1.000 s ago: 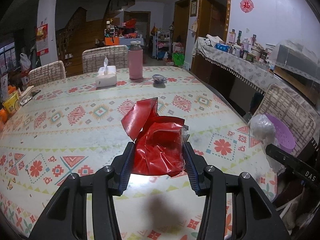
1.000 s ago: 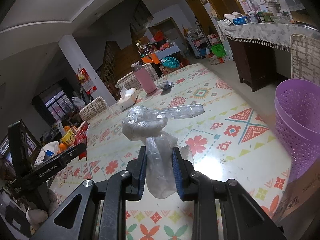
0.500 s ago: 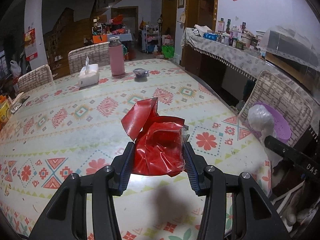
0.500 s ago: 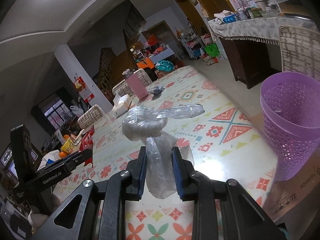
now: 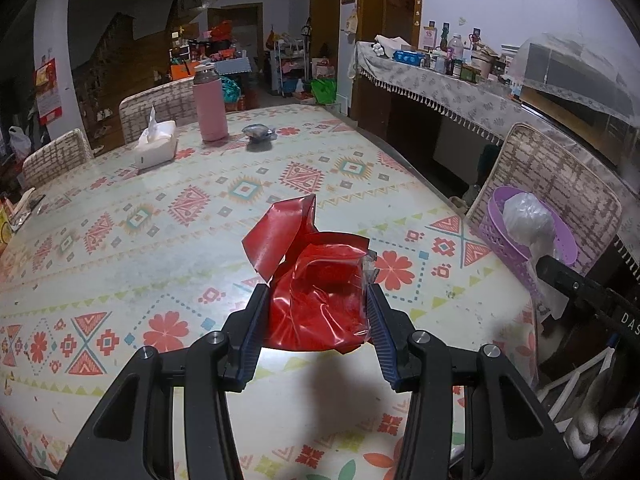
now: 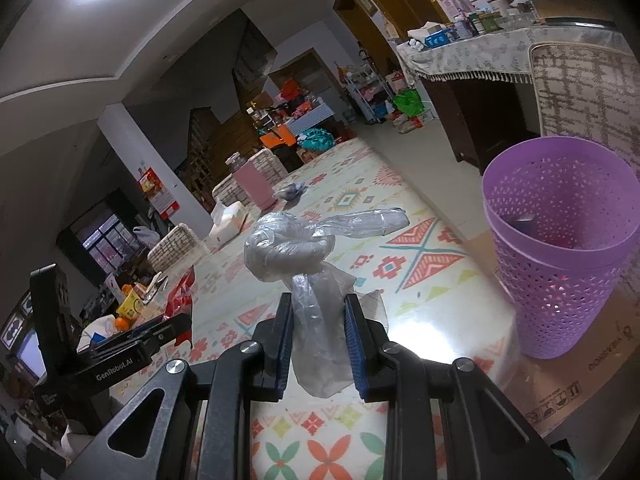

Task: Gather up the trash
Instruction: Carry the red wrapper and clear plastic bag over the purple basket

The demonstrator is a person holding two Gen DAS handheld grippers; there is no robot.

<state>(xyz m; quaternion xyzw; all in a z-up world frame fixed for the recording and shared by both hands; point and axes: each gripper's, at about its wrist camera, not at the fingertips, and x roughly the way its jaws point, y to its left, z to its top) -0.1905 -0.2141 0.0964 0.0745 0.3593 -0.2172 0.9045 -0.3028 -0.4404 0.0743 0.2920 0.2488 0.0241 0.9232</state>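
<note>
Now two grippers—one red wrapper (image 5: 316,292), one knotted bag (image 6: 296,248).

basket (image 5: 496,220): lower part hidden behind table edge | sideboard bottles (image 6: 464,20): too small to identify

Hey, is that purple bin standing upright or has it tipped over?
Upright. The purple bin stands on its base on a cardboard box beside the table, open mouth facing up.
</note>
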